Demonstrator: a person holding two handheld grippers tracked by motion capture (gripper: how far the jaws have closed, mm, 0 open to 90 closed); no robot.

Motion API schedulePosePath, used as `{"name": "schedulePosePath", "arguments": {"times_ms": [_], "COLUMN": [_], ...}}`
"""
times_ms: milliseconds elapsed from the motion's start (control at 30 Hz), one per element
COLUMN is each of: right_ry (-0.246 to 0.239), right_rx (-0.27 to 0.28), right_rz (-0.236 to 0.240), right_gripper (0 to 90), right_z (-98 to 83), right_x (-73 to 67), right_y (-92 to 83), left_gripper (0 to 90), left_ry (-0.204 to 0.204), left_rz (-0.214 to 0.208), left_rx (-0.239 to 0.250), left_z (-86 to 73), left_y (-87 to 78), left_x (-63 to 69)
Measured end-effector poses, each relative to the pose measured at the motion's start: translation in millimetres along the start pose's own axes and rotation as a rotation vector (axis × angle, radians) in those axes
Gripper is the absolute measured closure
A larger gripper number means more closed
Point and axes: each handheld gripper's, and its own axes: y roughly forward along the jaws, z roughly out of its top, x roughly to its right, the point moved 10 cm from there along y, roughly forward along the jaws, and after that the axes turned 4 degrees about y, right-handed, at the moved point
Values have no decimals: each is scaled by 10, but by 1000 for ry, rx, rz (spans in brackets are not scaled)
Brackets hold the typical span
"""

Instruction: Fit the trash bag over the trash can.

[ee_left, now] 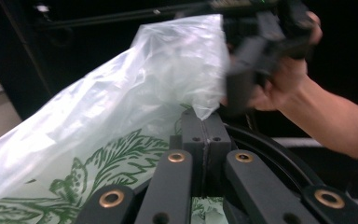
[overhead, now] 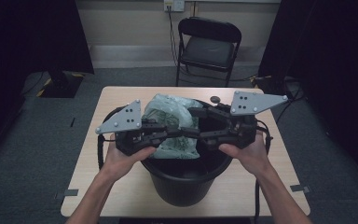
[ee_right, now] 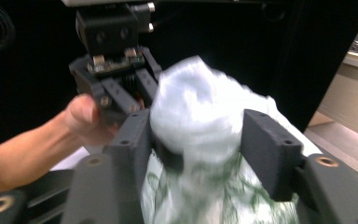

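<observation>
Plastic bag (overhead: 173,125) with green leaf print, held over the black bucket (overhead: 186,179) on the table (overhead: 279,186).
Left gripper (ee_left: 206,122) pinches the bag's edge, jaws fully closed; right gripper (ee_right: 196,140) stands half open around bunched film, pads apparently not pressing. With one pinch carrying it, the thin film could slip free or tear, dropping the bag crumpled into the bucket.

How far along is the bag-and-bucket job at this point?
Early stage. Done: the clear plastic bag with green leaf print is up over the black bucket on the table. In hand: the left gripper is shut on a fold of the bag; the right gripper has its jaws apart around bunched film. Left: the bag is still crumpled, not spread over the rim.
</observation>
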Motion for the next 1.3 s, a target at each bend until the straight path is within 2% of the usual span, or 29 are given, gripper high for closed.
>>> {"name": "schedulePosePath", "arguments": {"times_ms": [33, 100, 167, 233, 300, 367, 533, 600, 633, 667, 733, 800, 867, 933, 1000, 1067, 1100, 1200, 1233, 1300], "right_ry": [-9, -10, -10, -3, 26, 54, 110, 126, 139, 142, 149, 138, 140, 126, 122, 121, 121, 124, 125, 122], "right_rx": [3, 10, 12, -4, 3, -14, -119, -149, -154, -156, -149, -136, -120, -114, -104, -101, -98, -91, -87, -88], "right_rz": [7, 33, 10, -18, -34, -48, -95, -117, -107, -104, -103, -100, -97, -79, -70, -67, -69, -77, -78, -83], "right_gripper": [657, 840, 891, 899, 900, 900, 900, 900, 898, 879, 753, 688, 616, 612, 587, 575, 564, 540, 528, 513], "right_z": [11, 13, -10, -80, -162, -282, -604, -668, -684, -695, -700, -692, -680, -682, -680, -681, -680, -679, -677, -676], "right_x": [-6, -21, 3, 65, 157, 244, 419, 471, 472, 465, 448, 431, 424, 401, 385, 389, 393, 412, 413, 415], "right_y": [4, -1, -30, -95, -177, -240, -294, -290, -281, -267, -239, -216, -198, -184, -169, -164, -165, -179, -184, -195], "left_gripper": [900, 881, 777, 741, 698, 685, 635, 615, 588, 579, 556, 540, 506, 490, 489, 500, 520, 620, 684, 839], "left_ry": [6, 5, -11, -23, -40, -59, -98, -126, -133, -141, -164, -190, -216, -238, -250, -265, -259, -239, -211, -213], "left_rz": [-9, 0, 26, 28, 52, 63, 139, 177, 191, 202, 238, 264, 266, 271, 276, 263, 272, 310, 328, 303], "left_rx": [-1, 10, 29, 71, 100, 124, 96, 91, 86, 89, 89, 71, 69, 64, 45, 60, 58, 45, 40, 43], "left_z": [1, 10, 13, 35, 49, 44, -144, -266, -325, -364, -483, -621, -706, -783, -858, -863, -857, -846, -835, -824], "left_y": [-1, -25, -62, -142, -214, -289, -454, -537, -572, -595, -655, -709, -741, -754, -743, -740, -741, -755, -782, -792], "left_x": [19, 17, -6, -16, -47, -84, -238, -323, -357, -381, -458, -541, -581, -611, -627, -628, -628, -646, -657, -645]}}
